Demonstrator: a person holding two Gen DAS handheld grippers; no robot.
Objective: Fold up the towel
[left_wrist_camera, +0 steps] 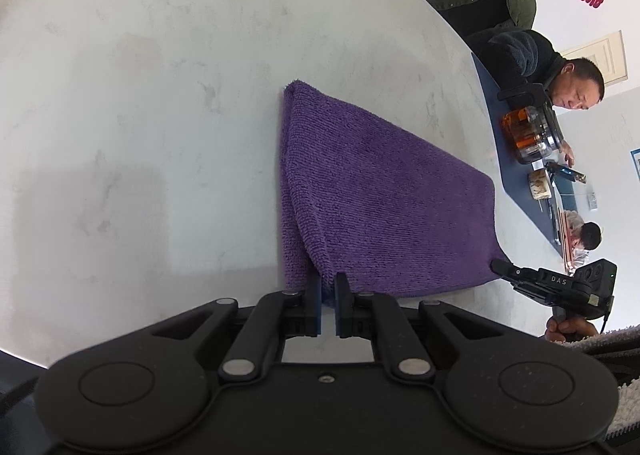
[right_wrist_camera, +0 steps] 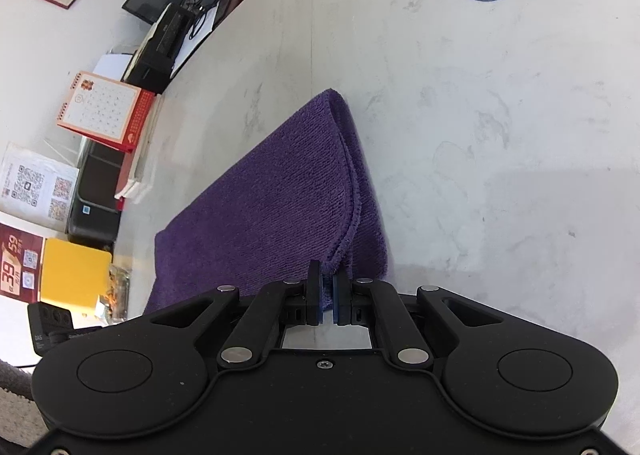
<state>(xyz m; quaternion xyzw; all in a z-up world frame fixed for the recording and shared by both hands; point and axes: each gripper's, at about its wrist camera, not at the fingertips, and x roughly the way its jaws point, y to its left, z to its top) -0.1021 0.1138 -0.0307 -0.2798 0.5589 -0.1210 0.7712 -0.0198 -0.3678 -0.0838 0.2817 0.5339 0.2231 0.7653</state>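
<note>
While a corner of the purple towel [left_wrist_camera: 384, 211] is pinched between the narrowly set jaws of the left gripper [left_wrist_camera: 328, 289], the matching near corner is clamped in the same way by the right gripper [right_wrist_camera: 328, 287], so that both claws are closed on cloth. On the pale marble-patterned table [left_wrist_camera: 140, 115] the towel is seen lying doubled, an upper layer resting over a lower one, with a rounded fold line at its far end and the loose hemmed edges gathered at the grippers. From this a folding step is judged to be in hand, with the top layer's corners held just above the layer beneath. Whether these corners are being laid down to finish a fold or are being lifted for a further one cannot be settled from the towel's lie. Beyond the towel, at the table's far rim, a dark blue mat [left_wrist_camera: 516, 159] and a glass teapot [left_wrist_camera: 528, 135] are seen. Even tension between both held corners is called for.
</note>
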